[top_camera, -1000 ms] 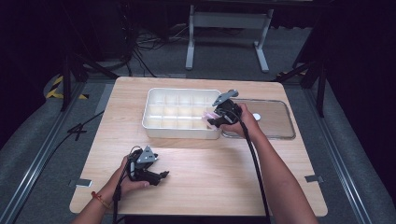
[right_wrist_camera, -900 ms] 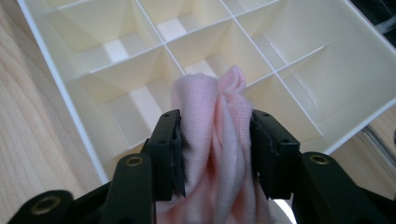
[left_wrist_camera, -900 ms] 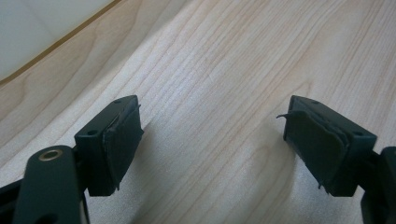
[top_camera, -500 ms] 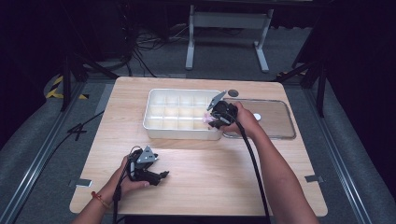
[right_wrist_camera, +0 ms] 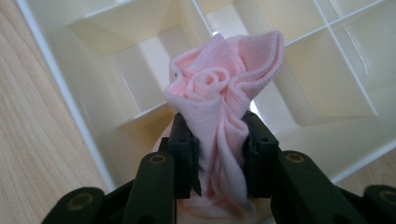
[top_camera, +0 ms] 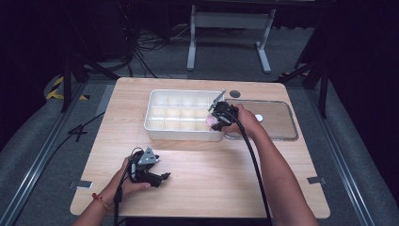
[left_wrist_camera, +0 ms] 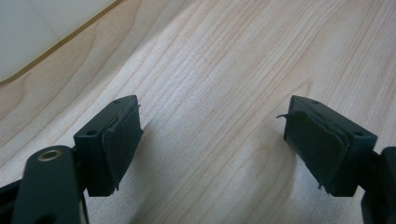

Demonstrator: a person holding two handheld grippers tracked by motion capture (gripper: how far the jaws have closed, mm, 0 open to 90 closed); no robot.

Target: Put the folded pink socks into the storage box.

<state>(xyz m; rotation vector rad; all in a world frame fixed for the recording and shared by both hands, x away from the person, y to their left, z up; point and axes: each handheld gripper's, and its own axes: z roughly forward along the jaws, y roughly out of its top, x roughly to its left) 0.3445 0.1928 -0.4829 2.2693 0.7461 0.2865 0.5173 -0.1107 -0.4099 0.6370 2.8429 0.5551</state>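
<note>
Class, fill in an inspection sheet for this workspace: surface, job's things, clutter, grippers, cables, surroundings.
Surface: light wooden table.
Job's things: white divided tray; rolled pink cloth held over the tray's right end; clear lid flat to the tray's right.
Clutter: nothing seen.
Grippers: left gripper open, low over bare wood; right gripper shut on the cloth.
Cables: black cable along the right forearm.
Surroundings: grey carpet, metal stand, floor cables behind.

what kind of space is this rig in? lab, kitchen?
Likely a lab or data-collection studio, not a kitchen. A bare wooden table stands on grey carpet among dark surroundings, cables run across the floor behind it, and a metal stand sits beyond. Tape marks flag the floor beside it.
</note>
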